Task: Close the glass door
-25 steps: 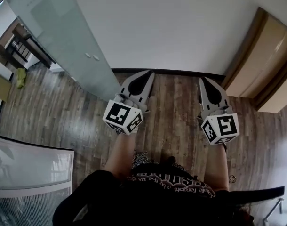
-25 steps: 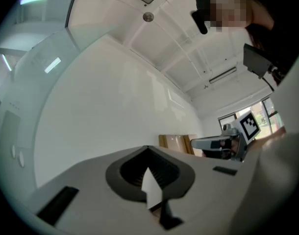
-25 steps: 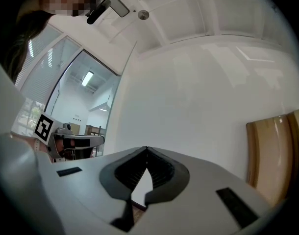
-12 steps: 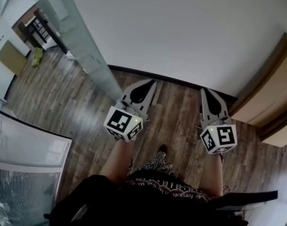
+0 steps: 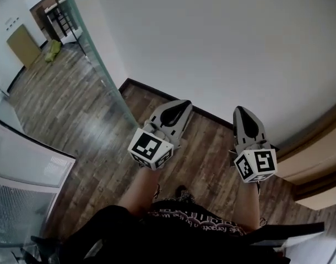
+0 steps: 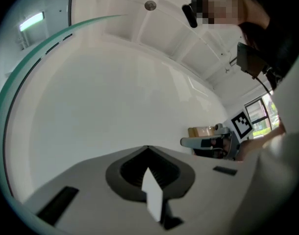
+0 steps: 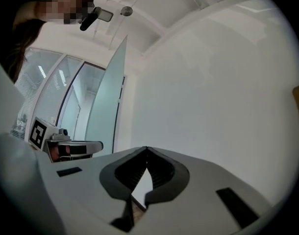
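Observation:
The glass door [image 5: 104, 73] is a tall green-tinted pane standing edge-on at the left in the head view, swung out from the white wall [image 5: 223, 43]. In the right gripper view the glass door [image 7: 108, 97] rises at the left. My left gripper [image 5: 185, 102] is shut with nothing in it and points at the wall base, right of the door's lower edge and apart from it. My right gripper [image 5: 238, 110] is also shut and holds nothing, a little further right. Jaw tips meet in both gripper views, left gripper [image 6: 148, 147] and right gripper [image 7: 147, 148].
A black skirting [image 5: 157, 95] runs along the wall over the wooden floor [image 5: 85, 120]. A frosted glass partition [image 5: 25, 169] curves at the lower left. A brown wooden door frame [image 5: 314, 172] stands at the right. Beyond the glass lies a room with a yellow-green object [image 5: 53, 48].
Both grippers have travelled across the floor toward the white wall, staying shut. The glass door now shows more edge-on and further up-left in the head view.

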{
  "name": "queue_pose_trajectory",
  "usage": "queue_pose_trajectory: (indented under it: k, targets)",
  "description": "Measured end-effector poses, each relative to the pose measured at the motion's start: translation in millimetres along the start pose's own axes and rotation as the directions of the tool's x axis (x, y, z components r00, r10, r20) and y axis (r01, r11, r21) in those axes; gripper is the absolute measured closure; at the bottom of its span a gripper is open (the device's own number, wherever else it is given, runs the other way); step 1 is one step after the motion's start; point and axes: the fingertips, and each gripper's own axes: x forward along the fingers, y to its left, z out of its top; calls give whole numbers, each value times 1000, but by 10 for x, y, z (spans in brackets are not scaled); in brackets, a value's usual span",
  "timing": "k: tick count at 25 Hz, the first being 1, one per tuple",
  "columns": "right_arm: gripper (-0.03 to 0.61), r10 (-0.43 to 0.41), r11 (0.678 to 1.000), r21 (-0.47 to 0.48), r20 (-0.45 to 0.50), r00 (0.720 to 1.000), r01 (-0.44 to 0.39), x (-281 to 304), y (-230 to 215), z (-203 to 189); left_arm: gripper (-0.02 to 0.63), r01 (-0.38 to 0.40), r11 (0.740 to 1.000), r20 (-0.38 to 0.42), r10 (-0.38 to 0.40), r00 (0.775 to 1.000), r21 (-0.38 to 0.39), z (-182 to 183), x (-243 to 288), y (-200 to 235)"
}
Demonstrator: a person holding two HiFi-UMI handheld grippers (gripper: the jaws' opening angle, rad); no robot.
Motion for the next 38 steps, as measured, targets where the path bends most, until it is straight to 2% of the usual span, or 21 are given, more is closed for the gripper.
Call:
queue_pose_trajectory:
  k: [6, 9, 11, 14, 17, 21, 27, 29, 34, 36, 38]
  targets:
    - [575, 137, 990, 28, -6, 991, -136, 683, 69, -128, 618, -96, 994, -30, 97, 995, 42, -57, 110, 380]
    - [575, 209, 977, 44, 4, 978, -209, 981, 81, -183, 618, -154, 985, -62, 159, 985, 78, -160, 150, 533]
    - [575, 252, 966, 51, 13, 968, -253, 1143, 76, -216, 618, -200, 977, -67, 205, 976, 76, -201, 176, 641]
    - [575, 323, 944, 61, 16, 946, -323, 1375, 28, -298, 618, -281, 957, -70, 286, 956, 74, -231, 231, 787]
    - [575, 416, 906, 78, 20, 909, -416, 1665, -29, -366, 618, -390, 916, -72, 397, 915, 99, -279, 281, 961]
    - [575, 587, 809, 47, 5, 810, -586, 2037, 43, -418, 617, -570, 817, -64, 576, 815, 90, -306, 317, 1227]
    - [575, 756, 654, 39, 11, 654, -756, 2267, 169, -394, 617, -745, 655, -44, 754, 655, 131, -212, 192, 1216]
    - [575, 804, 593, 48, 24, 595, -804, 2295, 318, -384, 617, -794, 587, -50, 808, 587, 155, -190, 29, 1141]
    - [575, 900, 425, 72, 74, 429, -903, 2141, 967, -360, 617, -896, 398, -59, 917, 394, 197, -134, -612, 896]
    - [575, 923, 368, 74, 90, 374, -927, 2063, 1235, -333, 618, -916, 342, -42, 939, 341, 210, -71, -866, 821]
    - [575, 937, 328, 73, 101, 334, -942, 2003, 1460, -322, 617, -930, 292, -27, 956, 293, 225, -21, -1106, 755]
